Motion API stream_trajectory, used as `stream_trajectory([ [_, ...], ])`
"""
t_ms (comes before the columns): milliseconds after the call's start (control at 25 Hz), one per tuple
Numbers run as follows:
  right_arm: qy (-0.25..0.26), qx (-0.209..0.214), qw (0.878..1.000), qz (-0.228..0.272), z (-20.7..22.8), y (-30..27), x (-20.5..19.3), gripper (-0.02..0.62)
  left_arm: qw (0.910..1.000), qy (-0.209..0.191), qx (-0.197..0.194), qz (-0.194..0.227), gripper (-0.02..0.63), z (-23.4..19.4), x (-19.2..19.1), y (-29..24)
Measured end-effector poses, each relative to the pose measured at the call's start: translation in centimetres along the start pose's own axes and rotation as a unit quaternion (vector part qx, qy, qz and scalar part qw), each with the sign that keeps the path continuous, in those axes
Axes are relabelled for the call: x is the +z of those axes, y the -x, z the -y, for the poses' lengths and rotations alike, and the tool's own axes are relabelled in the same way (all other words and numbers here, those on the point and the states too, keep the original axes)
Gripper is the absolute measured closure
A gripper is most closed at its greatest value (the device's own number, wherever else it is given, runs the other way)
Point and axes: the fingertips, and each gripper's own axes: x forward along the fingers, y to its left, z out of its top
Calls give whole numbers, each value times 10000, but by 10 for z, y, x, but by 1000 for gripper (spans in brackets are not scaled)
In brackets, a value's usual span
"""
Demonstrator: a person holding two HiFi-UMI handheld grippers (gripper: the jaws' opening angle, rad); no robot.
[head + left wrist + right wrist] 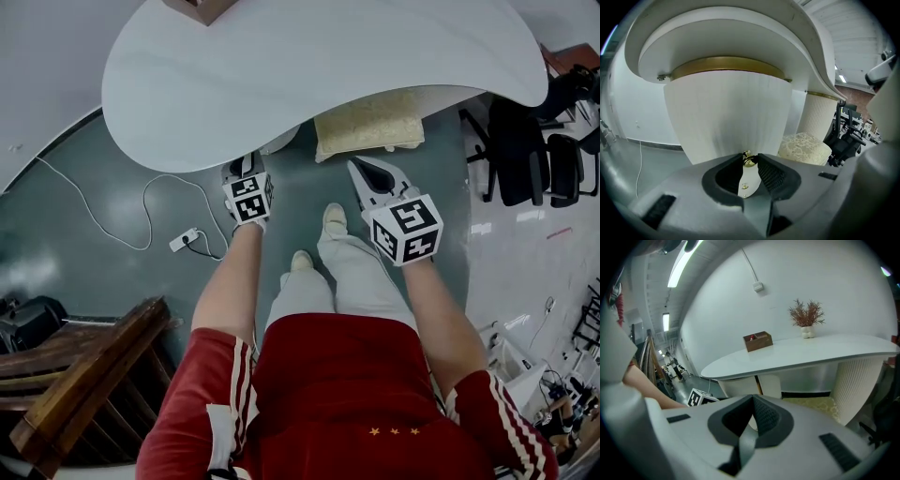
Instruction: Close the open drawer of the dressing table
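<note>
Right gripper (pixel 751 409): nearest the person, held above the floor short of the table's edge; jaws all but together with nothing between them; it has no part in the work as it stands.
Left gripper (pixel 750 161): further forward, tucked in at the table's edge; jaws part closed and pinched on a small thing at their tips.
Knob (pixel 749 160): small and gold, caught between the two pads; it sits on the front of the drawer, low and about midway across.
Drawer (pixel 726 112): white ribbed front, bowed outward, with a gold trim (pixel 726 63) along its top; it fills the left gripper view right behind the knob, and its front appears to stand forward of the recess under the top — so I judge it not yet home.
Table top (pixel 309 66): broad white curved slab overhanging the drawer; a wooden box (pixel 758 341) and a small vase of dried sprigs (pixel 806 322) stand on it, well apart from the grippers.
Stool cushion (pixel 368 122): beige, under the table to the right of the drawer; clear of the drawer's path.
Step in hand: the push itself, by my reading — knob gripped, drawer partly out.
Next move: a straight, level push along the drawer's run until its front meets the carcass; then the jaws must open off the knob before the hand draws back, or the drawer comes out again.
</note>
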Motion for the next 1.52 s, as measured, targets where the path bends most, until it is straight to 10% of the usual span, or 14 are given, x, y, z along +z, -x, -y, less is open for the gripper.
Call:
stream_trajectory([
  [800, 89, -127, 9998, -135, -6, 28, 5, 589, 9993, 342, -128, -42, 425, 0, 9, -7],
  [1520, 490, 213, 9986, 34, -98, 71, 58, 589, 9963, 762, -398, -65, 465, -18, -9, 126],
])
